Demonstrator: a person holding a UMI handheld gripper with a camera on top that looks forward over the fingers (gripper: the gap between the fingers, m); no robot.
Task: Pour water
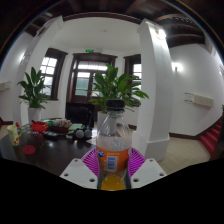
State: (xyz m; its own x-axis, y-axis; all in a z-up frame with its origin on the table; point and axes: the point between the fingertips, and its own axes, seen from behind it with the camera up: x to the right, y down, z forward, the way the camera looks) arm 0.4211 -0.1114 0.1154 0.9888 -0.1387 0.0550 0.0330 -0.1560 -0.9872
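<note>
1. Closest to me, the gripper (113,168) has its two fingers clamped on a bottle (113,148), the pink pads (93,160) pressed against its sides from left and right.
2. The bottle stands upright between the fingers, carried above the table rather than resting on it, as far as I can judge.
3. It is clear plastic with a dark cap, a paler band of label around the middle, and an orange-yellow liquid filling the lower part; the upper part looks clear.
4. I judge the step in hand to be the carry: the bottle is gripped and lifted, but not tilted, so no pouring has begun.
5. The next move calls for bringing the neck over a receiving vessel and tipping slowly. I cannot pick out any cup or glass for certain, and the cap appears to be on, which would block the pour.
6. Just beyond and to the left, a dark table (40,150) holds a clutter of small items, some red, too small to name.
7. Farther back, two leafy potted plants (115,88) stand before tall windows (47,72) and white columns (156,80).
</note>
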